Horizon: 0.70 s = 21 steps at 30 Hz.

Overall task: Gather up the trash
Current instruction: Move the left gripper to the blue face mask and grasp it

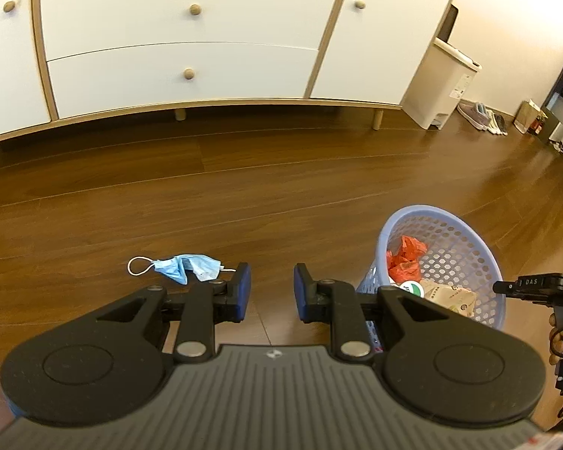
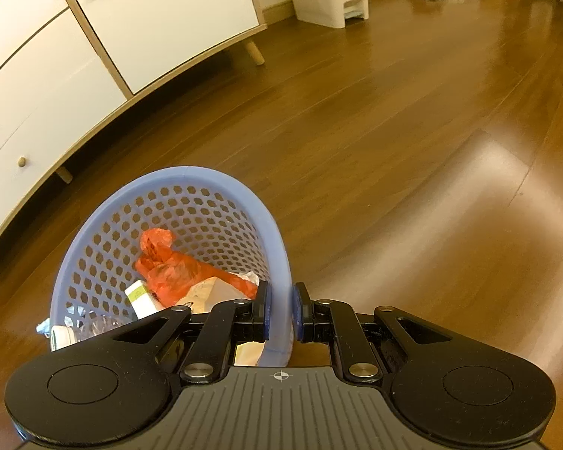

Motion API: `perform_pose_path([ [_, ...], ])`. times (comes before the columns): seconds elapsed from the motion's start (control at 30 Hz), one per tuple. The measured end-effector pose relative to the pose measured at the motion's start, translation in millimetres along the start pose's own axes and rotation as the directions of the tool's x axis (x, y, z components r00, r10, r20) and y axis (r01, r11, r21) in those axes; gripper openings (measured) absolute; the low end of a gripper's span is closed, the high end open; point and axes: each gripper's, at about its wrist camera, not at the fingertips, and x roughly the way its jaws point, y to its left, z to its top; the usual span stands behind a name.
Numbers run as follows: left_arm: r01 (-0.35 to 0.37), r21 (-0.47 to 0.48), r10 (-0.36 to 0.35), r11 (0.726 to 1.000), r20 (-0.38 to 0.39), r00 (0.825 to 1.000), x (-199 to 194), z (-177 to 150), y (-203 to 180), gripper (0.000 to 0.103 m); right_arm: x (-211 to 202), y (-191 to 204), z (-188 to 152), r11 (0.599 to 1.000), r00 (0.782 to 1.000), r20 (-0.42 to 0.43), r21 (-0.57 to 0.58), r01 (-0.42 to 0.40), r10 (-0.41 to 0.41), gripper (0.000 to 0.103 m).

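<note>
One face mask point(image 1: 185, 267), blue, crumpled, on wood floor point(image 1: 281, 187) just ahead-left of left gripper point(image 1: 272, 292); left gripper's fingers spread, nothing between them. One blue mesh basket point(image 2: 191, 183) on floor, right of mask. Right gripper point(image 2: 280, 309) pinches basket rim, one finger inside, one outside. Basket holds: one orange plastic bag point(image 2: 172, 266), one beige carton point(image 2: 217, 292), one green-and-white package point(image 2: 140, 296), one clear plastic bottle point(image 2: 90, 328), some white paper. One white pedal bin point(image 1: 443, 86) beside white cabinet point(image 1: 191, 48). Several shoes point(image 1: 482, 116) along wall.
</note>
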Motion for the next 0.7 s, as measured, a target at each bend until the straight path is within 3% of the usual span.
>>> perform_pose_path([
  [0.1,0.003,-0.011,-0.003,1.0,0.001,1.0,1.5,2.2,2.2,0.02,1.0,-11.8,-1.1,1.0,1.0,-0.024,-0.006,0.015,-0.015,0.009],
  [0.3,0.002,-0.018,-0.002,1.0,-0.005,1.0,7.8,3.9,3.2,0.02,-6.9,-39.7,-6.9,0.997,0.995,-0.078,0.057,-0.056,0.061,0.01],
  [0.47,-0.002,-0.026,0.001,1.0,-0.028,1.0,16.3,2.1,8.3,0.021,-5.3,-50.4,-11.1,0.994,0.987,-0.141,0.091,-0.067,0.08,0.011],
  [0.7,-0.029,-0.034,0.027,0.999,-0.049,0.998,26.8,-1.6,19.4,0.021,5.4,-60.1,-7.1,0.965,0.985,-0.145,0.255,-0.053,0.093,0.01],
])
